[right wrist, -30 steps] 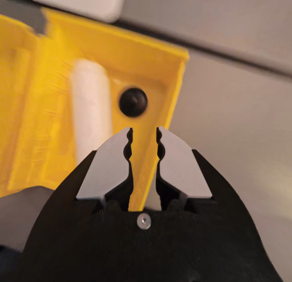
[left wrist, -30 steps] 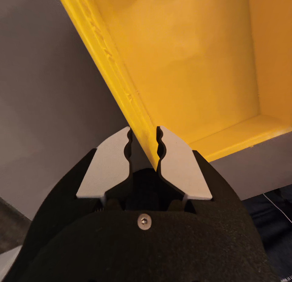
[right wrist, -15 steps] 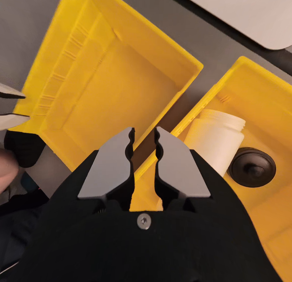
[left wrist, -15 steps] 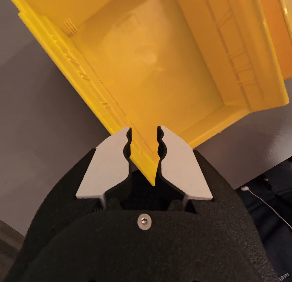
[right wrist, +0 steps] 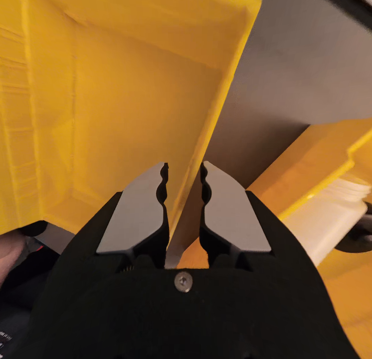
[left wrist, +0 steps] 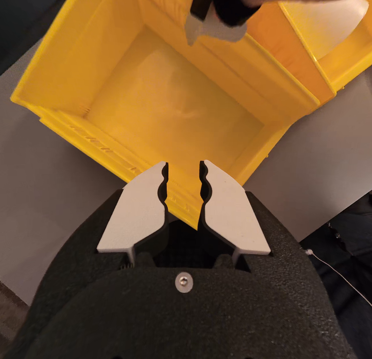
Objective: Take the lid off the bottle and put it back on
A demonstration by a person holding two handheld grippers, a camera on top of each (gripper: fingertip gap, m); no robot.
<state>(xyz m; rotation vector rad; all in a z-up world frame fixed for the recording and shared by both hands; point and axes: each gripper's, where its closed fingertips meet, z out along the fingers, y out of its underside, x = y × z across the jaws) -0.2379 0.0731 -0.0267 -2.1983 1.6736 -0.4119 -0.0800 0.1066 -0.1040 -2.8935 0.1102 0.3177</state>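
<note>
While both tongs straddle edges of the empty yellow bin (left wrist: 175, 99), neither clamps: left tongs (left wrist: 183, 164) gape narrowly over its near corner, right tongs (right wrist: 184, 165) over its side wall. White bottle (right wrist: 330, 214) lies uncapped in the second bin (right wrist: 302, 168), black lid (right wrist: 360, 238) beside it, on the grey bench (left wrist: 40, 188).

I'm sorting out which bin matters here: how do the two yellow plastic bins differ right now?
The nearer yellow plastic bin is empty; the farther yellow plastic bin holds a white plastic bottle lying on its side, with a black round lid beside it. The nearer bin's wall runs between the right gripper's open jaws; the farther bin lies off to its right, untouched. Both share colour and sit on the grey table.
</note>
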